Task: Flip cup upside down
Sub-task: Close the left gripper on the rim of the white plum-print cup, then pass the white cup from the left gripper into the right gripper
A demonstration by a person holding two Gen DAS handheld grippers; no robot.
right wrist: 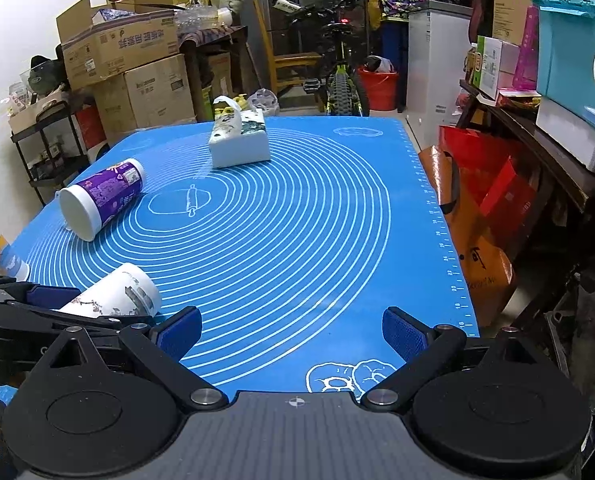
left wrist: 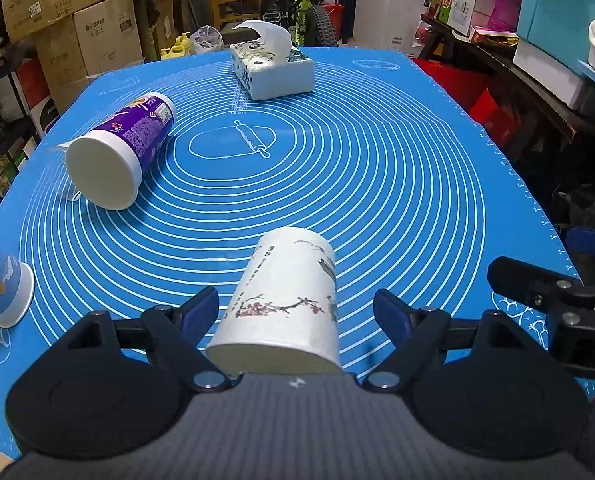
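A white paper cup with a plum-branch print (left wrist: 289, 300) lies on its side on the blue mat (left wrist: 377, 184), its base pointing away from me. My left gripper (left wrist: 297, 312) is open, its blue pads on either side of the cup with gaps on both sides. The same cup shows at the lower left of the right wrist view (right wrist: 113, 294), with the left gripper's black frame in front of it. My right gripper (right wrist: 293, 332) is open and empty above the mat's near right part.
A purple and white cup (left wrist: 117, 152) lies on its side at the left. A blue and orange cup (left wrist: 1, 284) stands inverted at the left edge. A tissue box (left wrist: 271, 66) sits at the back. Boxes, shelves and a bicycle surround the table.
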